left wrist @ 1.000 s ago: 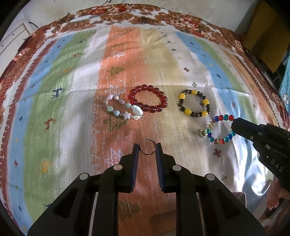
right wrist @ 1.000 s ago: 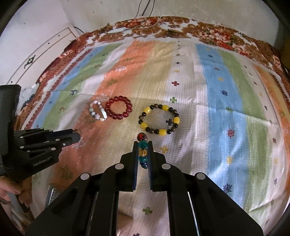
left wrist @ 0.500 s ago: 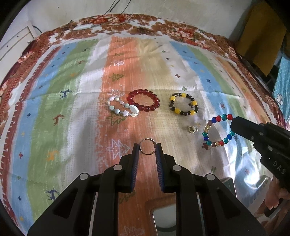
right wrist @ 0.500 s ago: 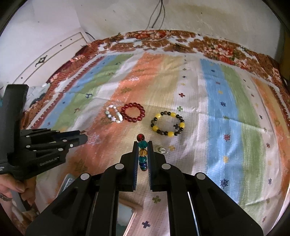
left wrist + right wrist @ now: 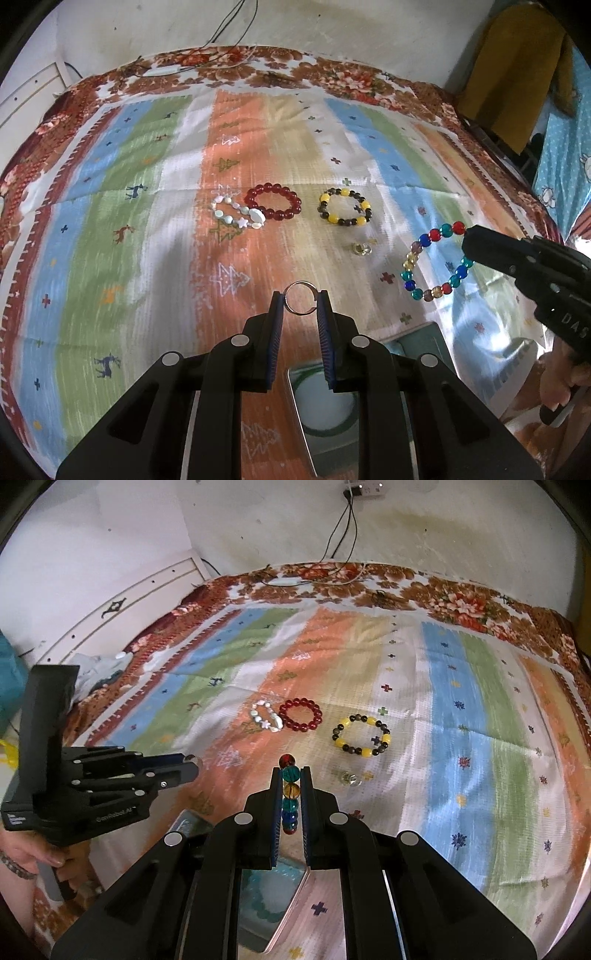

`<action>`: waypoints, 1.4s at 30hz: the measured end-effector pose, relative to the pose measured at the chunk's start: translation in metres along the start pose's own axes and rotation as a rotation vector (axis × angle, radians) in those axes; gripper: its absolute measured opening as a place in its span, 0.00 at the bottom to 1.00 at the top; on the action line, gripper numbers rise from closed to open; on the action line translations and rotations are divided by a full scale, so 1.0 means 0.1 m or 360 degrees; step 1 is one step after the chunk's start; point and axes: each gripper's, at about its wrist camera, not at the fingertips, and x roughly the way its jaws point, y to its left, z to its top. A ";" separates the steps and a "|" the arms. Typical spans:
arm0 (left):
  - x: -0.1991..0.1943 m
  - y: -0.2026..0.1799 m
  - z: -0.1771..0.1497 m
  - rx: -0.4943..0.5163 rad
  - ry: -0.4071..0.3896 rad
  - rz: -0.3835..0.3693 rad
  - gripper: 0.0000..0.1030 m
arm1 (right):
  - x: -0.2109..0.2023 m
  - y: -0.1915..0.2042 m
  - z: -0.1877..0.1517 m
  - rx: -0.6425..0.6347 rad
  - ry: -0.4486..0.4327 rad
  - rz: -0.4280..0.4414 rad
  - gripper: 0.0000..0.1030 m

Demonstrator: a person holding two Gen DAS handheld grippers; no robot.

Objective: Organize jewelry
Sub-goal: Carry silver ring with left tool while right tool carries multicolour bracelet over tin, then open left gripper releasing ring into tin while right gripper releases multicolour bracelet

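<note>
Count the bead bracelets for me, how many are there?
4. On the cloth: the white shell bracelet, red bracelet and yellow-and-black bracelet. The multicolored bracelet hangs from the right gripper. The tin may hide more.

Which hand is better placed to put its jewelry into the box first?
Left, probably. The left gripper holds the ring almost above the open box; the right gripper's bracelet hangs farther aside.

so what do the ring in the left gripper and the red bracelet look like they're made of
The ring looks like polished metal: a thin silvery band with bright glints, pinched across its width by the left gripper. The red bracelet looks like glass or clear plastic beads: deep red, see-through and glossy with small highlights. Which of the two cannot be told from here.
</note>
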 end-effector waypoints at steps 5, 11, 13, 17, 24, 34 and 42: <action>-0.07 -0.02 -0.08 0.0020 -0.0009 -0.0026 0.18 | -0.09 0.08 -0.07 -0.0021 -0.0012 0.0034 0.10; -0.13 -0.06 -0.16 0.0050 -0.0017 -0.0037 0.18 | -0.16 0.17 -0.16 -0.0039 -0.0006 0.0062 0.10; -0.15 -0.08 -0.19 0.0063 -0.0020 -0.0039 0.18 | -0.16 0.19 -0.20 -0.0039 0.0002 0.0067 0.10; -0.21 -0.11 -0.25 0.0076 -0.0030 -0.0052 0.18 | -0.16 0.22 -0.27 -0.0023 0.0021 0.0085 0.10; -0.22 -0.19 -0.33 0.0124 -0.0019 -0.0063 0.18 | -0.20 0.26 -0.35 0.0001 0.0027 0.0099 0.10; -0.13 -0.23 -0.36 0.0127 0.0082 -0.0092 0.35 | -0.13 0.18 -0.43 0.0107 0.0087 0.0119 0.19; -0.15 -0.04 -0.30 0.0003 0.0062 -0.0035 0.42 | -0.07 0.09 -0.43 0.0125 0.0092 0.0064 0.34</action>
